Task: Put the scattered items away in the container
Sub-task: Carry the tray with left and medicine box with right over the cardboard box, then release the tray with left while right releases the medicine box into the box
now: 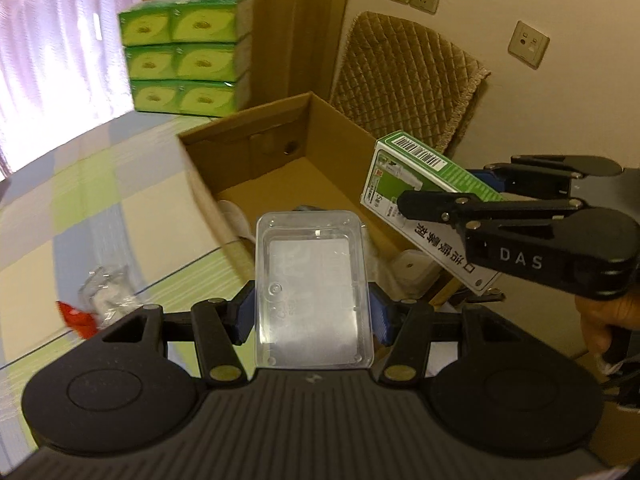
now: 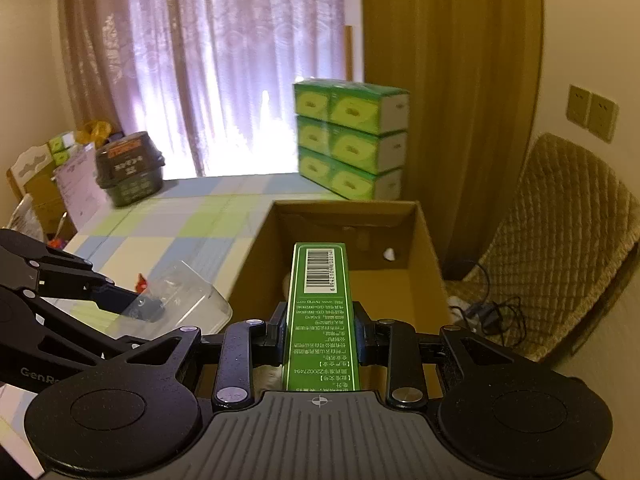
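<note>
An open cardboard box [image 1: 336,136] [image 2: 424,240] stands on the checked tablecloth. My left gripper [image 1: 312,312] is shut on a clear plastic tray [image 1: 312,284], held over the box's near edge; the same tray [image 2: 188,300] shows at lower left in the right wrist view. My right gripper [image 2: 320,332] is shut on a green and white carton [image 2: 320,304] with a barcode, held above the box's inside. In the left wrist view that carton [image 1: 404,184] hangs over the box's right side. A white item [image 1: 412,276] lies inside the box.
A crumpled clear wrapper [image 1: 106,292] and a red packet [image 1: 76,316] lie on the tablecloth [image 1: 100,208] to the left. Stacked green tissue packs [image 1: 188,52] stand behind the box. A black pot [image 2: 128,172] sits far left. A padded chair [image 2: 560,248] is on the right.
</note>
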`<act>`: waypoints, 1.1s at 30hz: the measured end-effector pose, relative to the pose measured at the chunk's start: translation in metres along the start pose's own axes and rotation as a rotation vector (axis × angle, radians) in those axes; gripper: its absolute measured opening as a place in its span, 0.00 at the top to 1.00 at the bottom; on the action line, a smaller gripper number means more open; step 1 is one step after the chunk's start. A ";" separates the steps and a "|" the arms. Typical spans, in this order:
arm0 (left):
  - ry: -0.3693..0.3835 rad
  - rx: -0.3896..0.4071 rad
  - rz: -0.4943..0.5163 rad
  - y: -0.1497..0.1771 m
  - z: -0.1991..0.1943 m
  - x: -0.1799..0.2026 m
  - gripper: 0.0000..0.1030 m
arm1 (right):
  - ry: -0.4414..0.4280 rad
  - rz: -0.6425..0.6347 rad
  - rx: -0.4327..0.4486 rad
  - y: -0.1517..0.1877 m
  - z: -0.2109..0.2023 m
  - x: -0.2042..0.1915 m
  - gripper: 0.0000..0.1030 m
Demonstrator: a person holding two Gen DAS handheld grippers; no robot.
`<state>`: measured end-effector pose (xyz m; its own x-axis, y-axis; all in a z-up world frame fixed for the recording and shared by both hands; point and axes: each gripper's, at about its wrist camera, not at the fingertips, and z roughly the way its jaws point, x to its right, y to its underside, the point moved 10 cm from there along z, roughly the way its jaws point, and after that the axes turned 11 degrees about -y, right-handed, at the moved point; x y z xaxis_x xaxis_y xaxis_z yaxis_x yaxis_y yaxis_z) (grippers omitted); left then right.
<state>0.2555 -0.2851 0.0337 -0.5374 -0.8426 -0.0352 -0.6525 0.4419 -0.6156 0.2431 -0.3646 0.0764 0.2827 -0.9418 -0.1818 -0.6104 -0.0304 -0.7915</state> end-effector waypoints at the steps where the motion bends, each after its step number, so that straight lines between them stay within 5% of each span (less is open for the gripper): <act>1: 0.004 -0.004 -0.004 -0.001 0.003 0.002 0.50 | 0.003 0.007 -0.001 0.001 0.000 0.005 0.68; 16: 0.020 -0.037 -0.041 -0.017 0.049 0.017 0.50 | 0.004 0.059 -0.015 0.012 0.018 0.048 0.68; 18: 0.001 -0.035 -0.061 -0.019 0.053 0.014 0.44 | 0.004 0.066 -0.010 0.011 0.021 0.050 0.68; 33: -0.023 -0.030 -0.068 -0.008 0.042 -0.003 0.38 | 0.006 0.084 0.023 0.010 0.033 0.059 0.67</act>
<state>0.2850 -0.2988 0.0059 -0.4794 -0.8775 -0.0121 -0.7029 0.3922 -0.5934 0.2787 -0.4097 0.0383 0.2271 -0.9426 -0.2447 -0.6142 0.0564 -0.7871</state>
